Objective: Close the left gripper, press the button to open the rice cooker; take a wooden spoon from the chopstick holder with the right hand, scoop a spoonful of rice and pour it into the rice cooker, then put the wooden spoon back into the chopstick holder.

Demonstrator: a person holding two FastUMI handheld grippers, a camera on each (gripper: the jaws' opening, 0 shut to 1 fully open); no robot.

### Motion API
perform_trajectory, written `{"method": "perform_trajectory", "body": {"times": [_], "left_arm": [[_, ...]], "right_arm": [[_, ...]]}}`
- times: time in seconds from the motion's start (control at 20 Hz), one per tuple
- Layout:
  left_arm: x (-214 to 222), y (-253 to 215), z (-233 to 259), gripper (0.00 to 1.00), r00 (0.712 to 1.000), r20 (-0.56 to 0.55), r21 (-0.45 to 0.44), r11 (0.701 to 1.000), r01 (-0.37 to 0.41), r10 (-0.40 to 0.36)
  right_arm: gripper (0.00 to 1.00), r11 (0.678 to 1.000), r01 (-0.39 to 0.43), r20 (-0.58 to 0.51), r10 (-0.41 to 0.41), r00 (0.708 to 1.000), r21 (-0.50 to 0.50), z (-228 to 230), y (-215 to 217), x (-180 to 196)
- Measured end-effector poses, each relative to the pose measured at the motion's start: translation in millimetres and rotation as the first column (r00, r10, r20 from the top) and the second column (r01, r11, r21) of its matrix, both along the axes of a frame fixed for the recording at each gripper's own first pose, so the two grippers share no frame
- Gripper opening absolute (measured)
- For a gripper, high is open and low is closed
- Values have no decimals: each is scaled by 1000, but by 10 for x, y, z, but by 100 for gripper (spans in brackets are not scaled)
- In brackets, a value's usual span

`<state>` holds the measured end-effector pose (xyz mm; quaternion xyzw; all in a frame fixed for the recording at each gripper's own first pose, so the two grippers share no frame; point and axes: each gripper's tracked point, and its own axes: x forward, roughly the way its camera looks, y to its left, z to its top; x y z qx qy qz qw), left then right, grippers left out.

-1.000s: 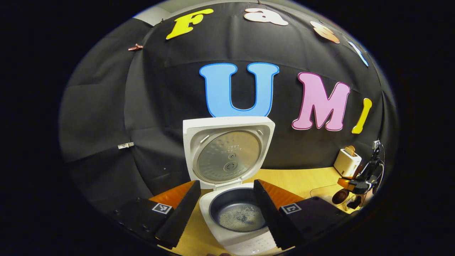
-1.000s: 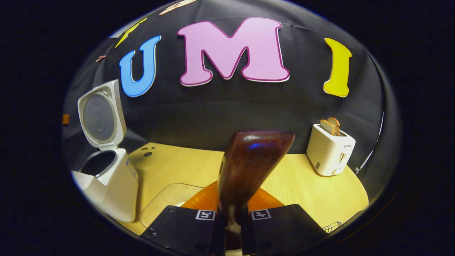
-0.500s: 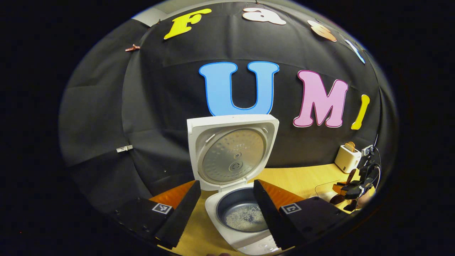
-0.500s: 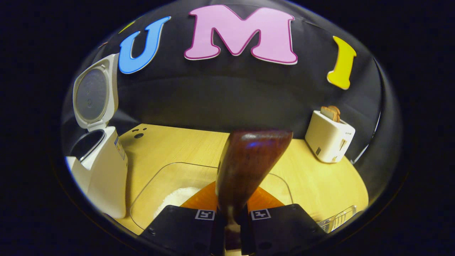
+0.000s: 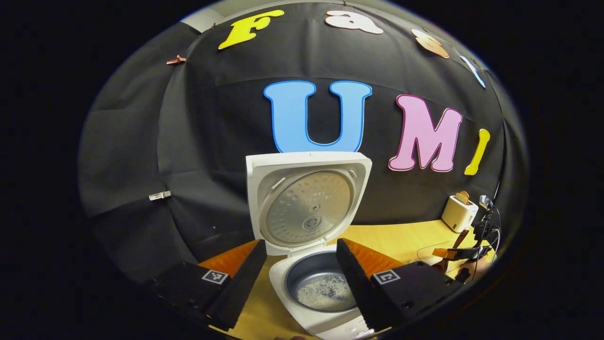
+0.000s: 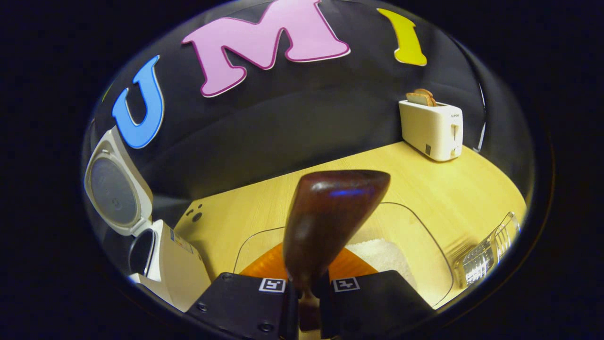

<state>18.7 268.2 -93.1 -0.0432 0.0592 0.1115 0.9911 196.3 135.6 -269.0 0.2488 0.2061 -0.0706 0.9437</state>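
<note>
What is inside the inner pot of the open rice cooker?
A thin scatter of rice grains lies on the dark bottom of the rice cooker. The left gripper finger covers the pot's right side.

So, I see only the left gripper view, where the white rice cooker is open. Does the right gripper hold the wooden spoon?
Observer: Yes. The right gripper is shut on the dark brown wooden spoon, with both fingers on its handle.
Operator: What is under the spoon?
Observer: A clear rounded tray with a heap of white rice. The spoon's bowl is above it.
Operator: And where is the chopstick holder?
Observer: A clear ribbed holder, probably that one, is on the table to the right of the tray.
</note>
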Motion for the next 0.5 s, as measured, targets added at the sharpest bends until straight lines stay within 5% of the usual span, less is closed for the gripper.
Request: {"method": "perform_trajectory", "body": {"times": [0.5], "left_arm": [[3, 24, 57, 95, 1000, 15, 17, 1000, 8, -8]], "right_arm": [[21, 932, 158, 3, -168, 986, 326, 16, -169, -21]]}}
